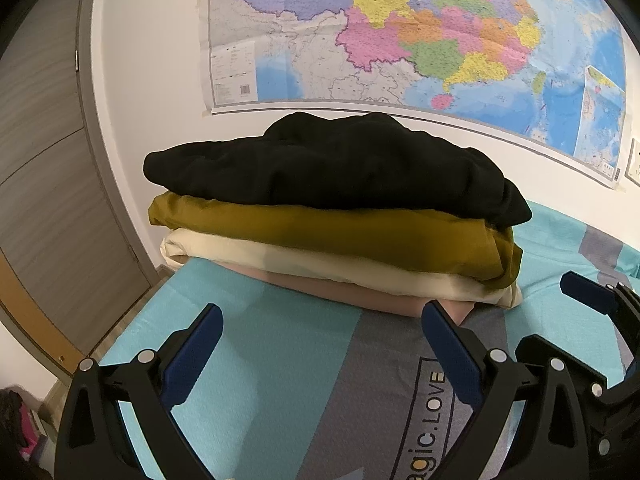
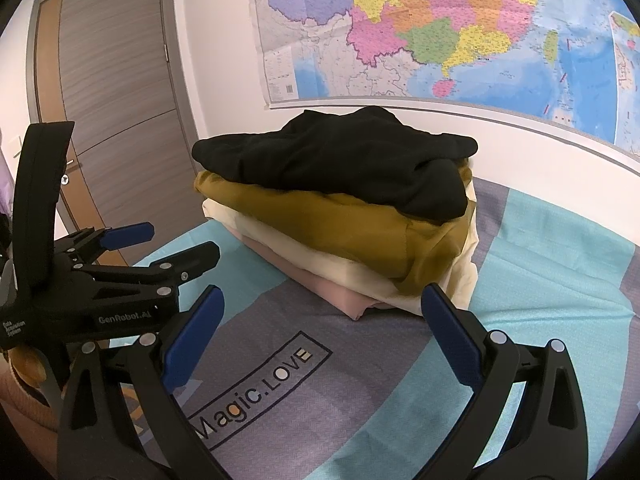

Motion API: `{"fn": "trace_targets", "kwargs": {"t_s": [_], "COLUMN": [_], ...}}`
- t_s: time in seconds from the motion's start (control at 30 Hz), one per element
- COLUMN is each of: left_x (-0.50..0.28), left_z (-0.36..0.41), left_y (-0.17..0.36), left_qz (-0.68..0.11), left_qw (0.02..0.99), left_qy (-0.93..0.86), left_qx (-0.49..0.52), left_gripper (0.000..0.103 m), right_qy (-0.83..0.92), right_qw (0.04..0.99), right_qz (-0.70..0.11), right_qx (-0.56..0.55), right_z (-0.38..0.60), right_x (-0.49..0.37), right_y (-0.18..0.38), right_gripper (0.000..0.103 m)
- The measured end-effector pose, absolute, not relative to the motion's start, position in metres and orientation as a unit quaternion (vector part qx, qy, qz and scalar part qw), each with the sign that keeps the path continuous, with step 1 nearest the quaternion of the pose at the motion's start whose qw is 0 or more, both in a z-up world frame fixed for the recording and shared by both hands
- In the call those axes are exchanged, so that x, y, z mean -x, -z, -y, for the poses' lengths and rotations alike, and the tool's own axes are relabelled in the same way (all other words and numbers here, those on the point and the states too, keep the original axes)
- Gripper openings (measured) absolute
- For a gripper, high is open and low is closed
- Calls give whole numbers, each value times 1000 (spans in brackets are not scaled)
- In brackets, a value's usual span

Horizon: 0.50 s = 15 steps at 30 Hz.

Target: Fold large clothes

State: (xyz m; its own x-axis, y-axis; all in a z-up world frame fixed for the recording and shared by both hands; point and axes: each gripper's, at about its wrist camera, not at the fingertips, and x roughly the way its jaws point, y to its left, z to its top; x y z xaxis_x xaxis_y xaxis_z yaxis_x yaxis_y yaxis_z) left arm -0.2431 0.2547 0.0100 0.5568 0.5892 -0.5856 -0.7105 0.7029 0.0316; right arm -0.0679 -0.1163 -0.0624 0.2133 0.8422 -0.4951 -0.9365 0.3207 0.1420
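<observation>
A stack of folded clothes sits on the bed by the wall. A black garment lies on top, a little rumpled. Under it are a mustard one, a cream one and a pink one. My left gripper is open and empty, just in front of the stack's near edge. My right gripper is also open and empty, short of the stack's near corner; its blue-padded fingers show at the right in the left wrist view.
The bed cover is turquoise and grey with a "Magic.LOVE" print. A large coloured map hangs on the white wall behind the stack. A grey wooden door stands to the left, past the bed's edge.
</observation>
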Motion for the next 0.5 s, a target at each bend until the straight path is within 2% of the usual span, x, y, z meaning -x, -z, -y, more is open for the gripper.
{"fn": "trace_targets", "kwargs": {"t_s": [0.33,0.5], "left_x": [238,208], "left_z": [-239,-213], "left_y": [-3,13], "left_qz": [-292,-321], "left_qw": [880,889], "left_qy": [-353,-296], "left_qx": [122,139], "left_gripper": [96,96], "right_qy": [-562,-488], "right_qw": [782,821], "right_qz": [-256,-285], "right_qx": [86,85], "right_z": [136,192], "right_x": [63,42], "right_y": [64,74], "right_gripper": [97,97]}}
